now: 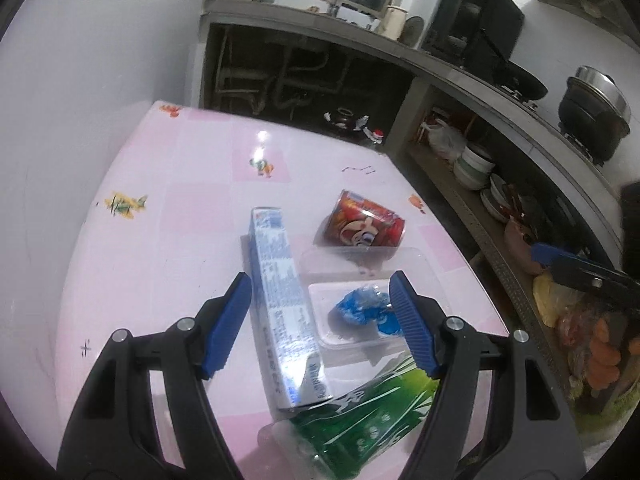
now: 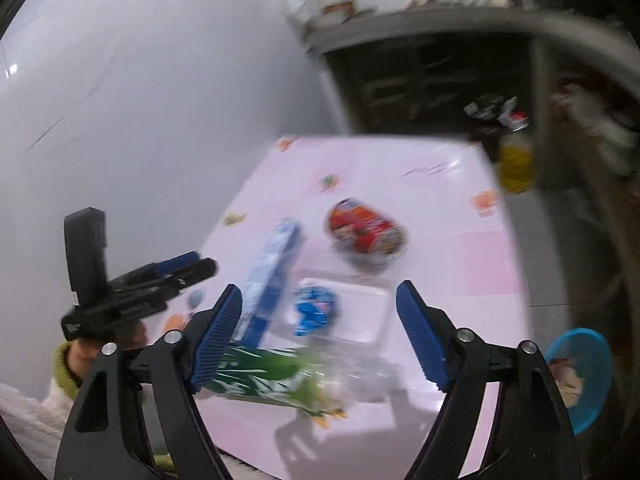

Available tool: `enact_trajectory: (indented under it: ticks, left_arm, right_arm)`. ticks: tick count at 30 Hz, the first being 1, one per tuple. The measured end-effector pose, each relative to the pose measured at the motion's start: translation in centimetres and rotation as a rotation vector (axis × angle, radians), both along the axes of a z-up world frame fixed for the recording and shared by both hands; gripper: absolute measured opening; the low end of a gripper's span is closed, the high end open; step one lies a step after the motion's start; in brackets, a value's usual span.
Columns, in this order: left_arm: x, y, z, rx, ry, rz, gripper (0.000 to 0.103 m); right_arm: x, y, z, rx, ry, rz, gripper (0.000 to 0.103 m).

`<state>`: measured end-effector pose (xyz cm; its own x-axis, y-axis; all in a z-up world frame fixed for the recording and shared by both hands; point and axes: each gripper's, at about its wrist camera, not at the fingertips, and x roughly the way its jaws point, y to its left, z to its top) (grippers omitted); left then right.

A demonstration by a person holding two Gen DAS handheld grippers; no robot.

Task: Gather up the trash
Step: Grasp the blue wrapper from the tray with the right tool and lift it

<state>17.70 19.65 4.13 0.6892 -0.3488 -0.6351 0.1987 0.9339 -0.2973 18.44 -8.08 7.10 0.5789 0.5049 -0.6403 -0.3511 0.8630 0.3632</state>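
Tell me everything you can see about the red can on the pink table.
The red can lies on its side on the pink table, dented near one end. It looks like thin metal, printed with a cartoon character's face and some orange. It rests just beyond the clear plastic tray, possibly touching its far rim. Neither gripper is touching it.

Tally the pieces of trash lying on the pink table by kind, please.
Red can: 1
Long blue-and-white box: 1
Clear plastic tray: 1
Crumpled blue wrapper: 1
Green-labelled plastic bottle: 1
Total: 5
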Motion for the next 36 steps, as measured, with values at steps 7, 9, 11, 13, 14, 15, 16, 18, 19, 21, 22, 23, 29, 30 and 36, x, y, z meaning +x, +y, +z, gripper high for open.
enact_trajectory:
  ticks: [7,9,11,13,14,15,16,18,19,21,22,23,29,30,36]
  left_arm:
    - [-0.8,1.2,-1.3,-0.016,0.016,0.02,0.067]
    - [-0.9,1.5,-1.6,-0.031,0.021,0.014,0.062]
    - [-0.9,1.7,-2.1,-0.043,0.033,0.001,0.054]
    - [-0.8,1.6,-2.5,-0.054,0.048,-0.02,0.049]
    - [-0.7,1.5,-2.6,-0.058,0.053,-0.029,0.047]
    - [-0.6,1.3,-2.8,-0.063,0.057,-0.041,0.045]
    - [-0.5,1.0,-2.8,-0.067,0.061,-0.051,0.042]
    - [-0.2,0.5,-3.0,-0.074,0.067,-0.075,0.04]
    - [-0.1,0.2,-3.0,-0.075,0.069,-0.086,0.039]
    - [0.3,-0.4,-3.0,-0.072,0.072,-0.106,0.038]
    - [0.4,-0.7,-3.0,-0.066,0.071,-0.115,0.038]
    - [0.6,-1.1,-2.9,-0.058,0.07,-0.126,0.038]
    - [1.2,-4.3,-2.6,0.083,0.043,-0.28,0.038]
    - [1.3,-5.2,-2.6,0.128,0.036,-0.325,0.038]
    - [2.5,-8.5,-4.2,0.324,0.071,-0.502,0.039]
  right_arm:
    - [6.9,5.9,-5.3,-0.076,0.218,0.149,0.062]
    - [8.2,7.2,-6.6,-0.103,0.268,0.167,0.059]
    - [9.1,8.1,-7.8,-0.144,0.296,0.172,0.054]
    - [9.6,8.7,-8.8,-0.179,0.317,0.173,0.049]
    - [9.9,9.0,-9.3,-0.186,0.336,0.18,0.047]
    - [10.0,9.2,-9.8,-0.193,0.351,0.184,0.045]
    - [10.1,9.2,-10.0,-0.197,0.359,0.187,0.042]
    - [10.3,9.3,-10.6,-0.195,0.379,0.192,0.036]
    - [10.3,9.3,-10.9,-0.189,0.386,0.195,0.03]
    - [10.1,9.1,-11.0,-0.176,0.39,0.196,0.024]
    - [10.1,9.0,-11.0,-0.165,0.389,0.194,0.023]
    - [9.9,8.7,-10.6,-0.154,0.384,0.191,0.021]
    - [8.5,4.5,-7.1,-0.024,0.298,0.113,0.02]
    - [8.2,3.6,-6.4,-0.006,0.279,0.094,0.02]
    - [5.1,-2.9,-3.6,0.063,0.207,-0.024,0.02]
